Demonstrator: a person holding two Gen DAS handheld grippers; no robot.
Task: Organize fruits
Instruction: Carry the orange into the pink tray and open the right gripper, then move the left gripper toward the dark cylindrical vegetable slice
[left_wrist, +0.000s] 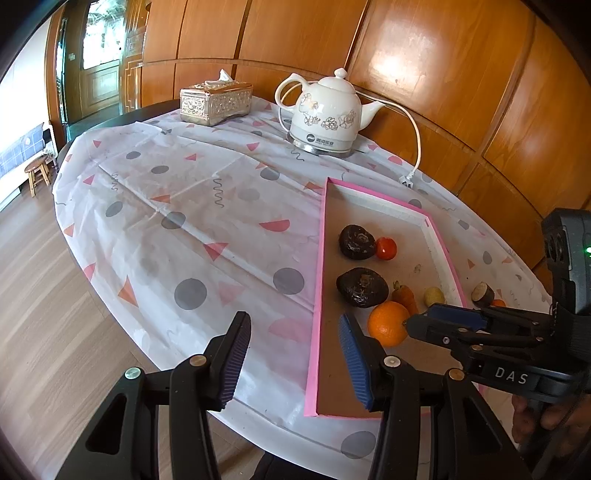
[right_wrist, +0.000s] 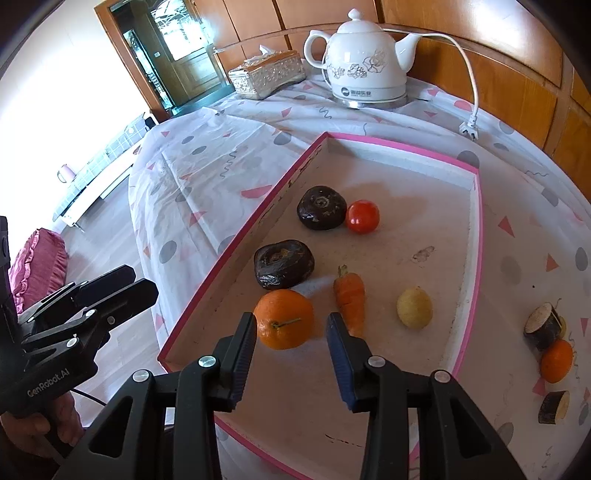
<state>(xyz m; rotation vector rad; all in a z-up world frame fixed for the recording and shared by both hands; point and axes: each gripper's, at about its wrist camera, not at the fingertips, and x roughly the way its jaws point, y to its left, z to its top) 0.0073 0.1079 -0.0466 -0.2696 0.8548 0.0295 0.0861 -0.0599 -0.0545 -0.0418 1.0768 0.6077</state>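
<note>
Pink-rimmed tray (right_wrist: 402, 146) holds the orange (right_wrist: 285, 319) at its near-left corner, beside the carrot (right_wrist: 350, 295). Right gripper (right_wrist: 291, 354) hovers just behind the orange, fingers apart; left gripper (left_wrist: 295, 363) straddles the tray's left rim, fingers apart too.

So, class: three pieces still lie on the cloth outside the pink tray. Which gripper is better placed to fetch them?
Right. The right gripper hangs open over the tray, nearer the dark cut pieces and small orange; the left gripper is across the tray.

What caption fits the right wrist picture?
Open tongs hover by an orange in the pink tray, beside a carrot.
</note>
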